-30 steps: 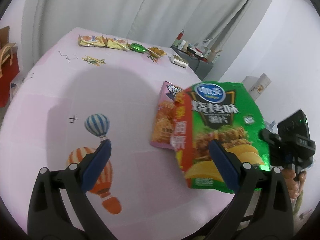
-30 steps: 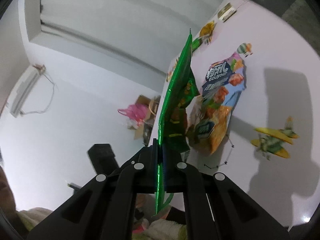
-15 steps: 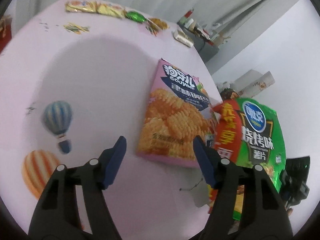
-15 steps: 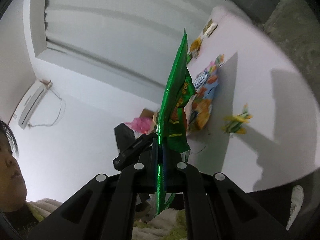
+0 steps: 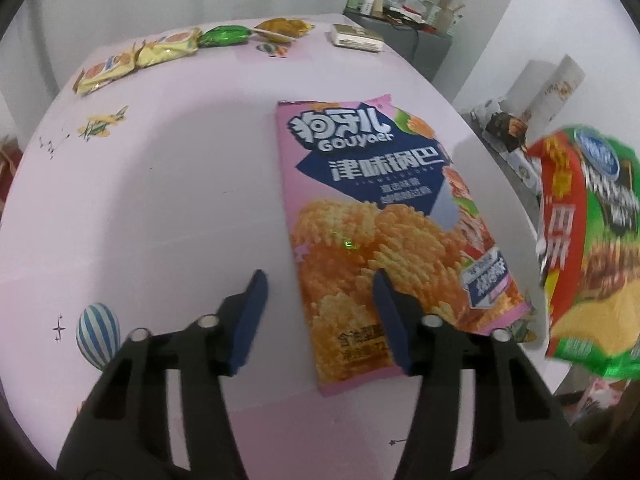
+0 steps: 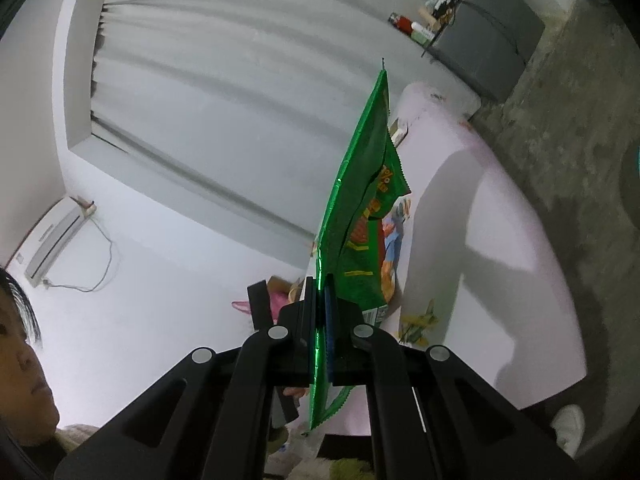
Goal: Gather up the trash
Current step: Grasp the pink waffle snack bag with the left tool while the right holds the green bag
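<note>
Left tongs (image 5: 318, 312) hang over the pink counter (image 5: 160, 200) w/ blue pads spread wide apart, nothing between them. Right-side pad sits over the lower-left part of the pink Gouyaer snack bag (image 5: 384, 232), which lies flat on the counter, top edge toward 12 o'clock, bottom end toward 6. Left-side pad is over bare counter, near a printed striped balloon (image 5: 98, 340) at approx 8 o'clock.

Right tongs (image 6: 322, 320) are pressed together on the green chip bag (image 6: 360, 216), clamped on its lower edge; bag stands edge-on, pointing toward 12 o'clock, off the counter. In the left wrist view the same green bag (image 5: 592, 248) shows at 3 o'clock, blurred, past the counter's edge.

Along the far rim, approx 11–12 o'clock: yellow snack packets (image 5: 136, 58), a green wrapper (image 5: 224, 36), an orange wrapper (image 5: 282, 28) and a flat white box (image 5: 356, 38). Printed plane (image 5: 102, 126) at approx 10 o'clock.
</note>
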A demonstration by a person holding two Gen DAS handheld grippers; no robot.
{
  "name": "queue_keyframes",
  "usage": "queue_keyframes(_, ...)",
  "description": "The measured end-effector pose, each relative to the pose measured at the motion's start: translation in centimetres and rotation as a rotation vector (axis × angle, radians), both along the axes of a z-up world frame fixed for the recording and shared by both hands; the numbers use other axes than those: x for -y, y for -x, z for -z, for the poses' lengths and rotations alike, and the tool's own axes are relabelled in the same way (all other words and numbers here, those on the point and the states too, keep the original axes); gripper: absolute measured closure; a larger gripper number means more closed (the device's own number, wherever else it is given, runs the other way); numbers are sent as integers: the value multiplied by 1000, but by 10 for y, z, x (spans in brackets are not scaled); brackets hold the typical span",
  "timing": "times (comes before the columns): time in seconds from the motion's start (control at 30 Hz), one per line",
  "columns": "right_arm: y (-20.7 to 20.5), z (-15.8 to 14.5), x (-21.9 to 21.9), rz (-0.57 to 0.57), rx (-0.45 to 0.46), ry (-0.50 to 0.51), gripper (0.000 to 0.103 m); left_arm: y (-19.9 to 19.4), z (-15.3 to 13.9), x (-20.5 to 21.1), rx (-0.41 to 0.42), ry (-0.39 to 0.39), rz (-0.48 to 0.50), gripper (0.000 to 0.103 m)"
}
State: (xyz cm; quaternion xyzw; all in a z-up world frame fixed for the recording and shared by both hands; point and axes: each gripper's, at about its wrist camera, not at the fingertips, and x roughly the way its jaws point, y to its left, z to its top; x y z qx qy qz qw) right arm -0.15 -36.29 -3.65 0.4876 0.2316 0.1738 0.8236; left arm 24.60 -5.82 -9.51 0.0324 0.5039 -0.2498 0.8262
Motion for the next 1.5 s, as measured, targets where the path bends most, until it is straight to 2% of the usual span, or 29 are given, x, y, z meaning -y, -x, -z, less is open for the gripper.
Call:
queue_keyframes(0.2, 2, 0, -1, 14, -3, 3, 99, 6, 2, 9, 22, -6, 37, 95)
queue_keyframes(0.27, 0, 1, -1, 16, 0, -5, 99, 7, 3, 10, 16, 8, 52, 103)
queue_keyframes(0.43, 0, -13, -3, 36, 1, 56, 99, 16, -7, 0, 51, 21, 52, 103)
queue_keyframes(0.6, -6, -45, -23, 80, -24, 276, 99, 32, -33, -25, 85, 69, 31, 103)
queue_keyframes(0.7, -17, -55, -38, 98, -54, 394, 99, 37, -39, -35, 62, 105, 36, 103)
queue_keyframes(0.77, -27, -59, -51, 125, -89, 499, 99, 37, -35, -37, 17, 147, 45, 103)
queue_keyframes(0.8, -31, -59, -56, 128, -95, 529, 99, 35, -32, -36, -10, 157, 47, 98)
queue_keyframes(0.83, -36, -58, -60, 123, -90, 538, 99, 31, -27, -35, -38, 173, 47, 79)
queue_keyframes(0.87, -39, -56, -61, 119, -87, 530, 99, 24, -21, -34, -71, 210, 35, 52)
queue_keyframes(0.9, -41, -52, -59, 114, -86, 504, 99, 19, -16, -34, -100, 239, 15, 45)
queue_keyframes(1.07, -45, -17, -26, 118, -104, 306, 99, -9, 6, -33, -233, 343, -58, 44)
queue_keyframes(1.27, -42, 40, 1, 107, -171, 88, 99, -20, 11, -29, -247, 384, -51, 44)
queue_keyframes(1.47, -55, 60, -6, 59, -212, 46, 99, -23, 12, -39, -282, 442, -61, 44)
queue_keyframes(1.5, -58, 60, -8, 53, -218, 52, 99, -24, 14, -41, -307, 474, -64, 44)
